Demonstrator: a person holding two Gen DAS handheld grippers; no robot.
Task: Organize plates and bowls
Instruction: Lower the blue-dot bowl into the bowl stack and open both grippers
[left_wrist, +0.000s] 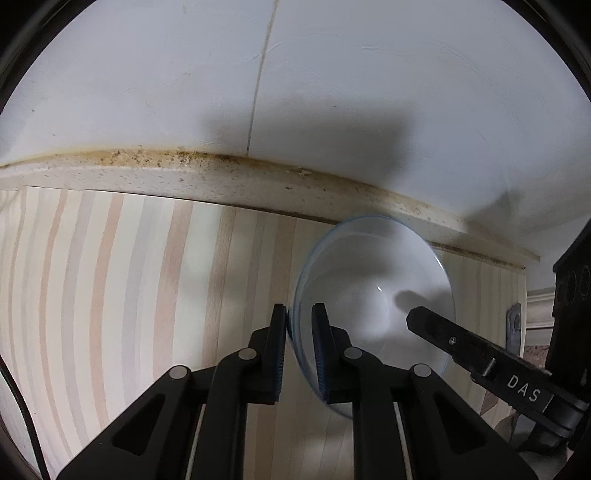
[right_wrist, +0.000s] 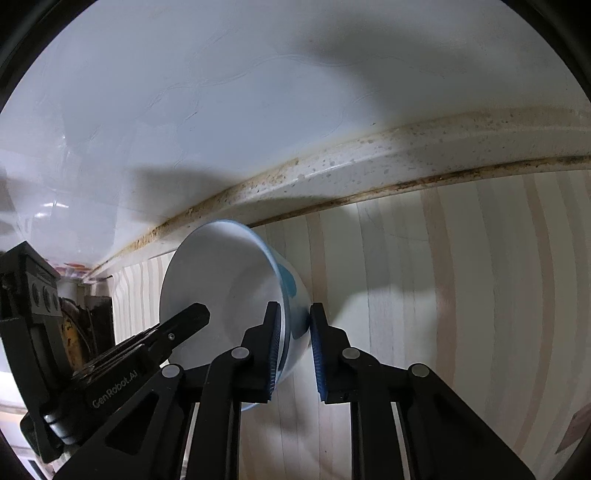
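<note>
A white bowl with a thin blue rim (left_wrist: 373, 291) is held between both grippers above a striped wooden counter. In the left wrist view my left gripper (left_wrist: 299, 328) is shut on its left rim, one finger inside and one outside. In the right wrist view the same bowl (right_wrist: 225, 280) shows blue marks on its outer wall, and my right gripper (right_wrist: 293, 328) is shut on its right rim. The bowl is tilted with its opening towards the left gripper's camera. Each gripper's finger shows in the other's view, reaching into the bowl.
The striped counter (left_wrist: 129, 288) ends at a stained speckled backsplash ledge (left_wrist: 221, 177) under a white tiled wall (left_wrist: 332, 74). Dark clutter stands at the counter's end in the right wrist view (right_wrist: 81, 332).
</note>
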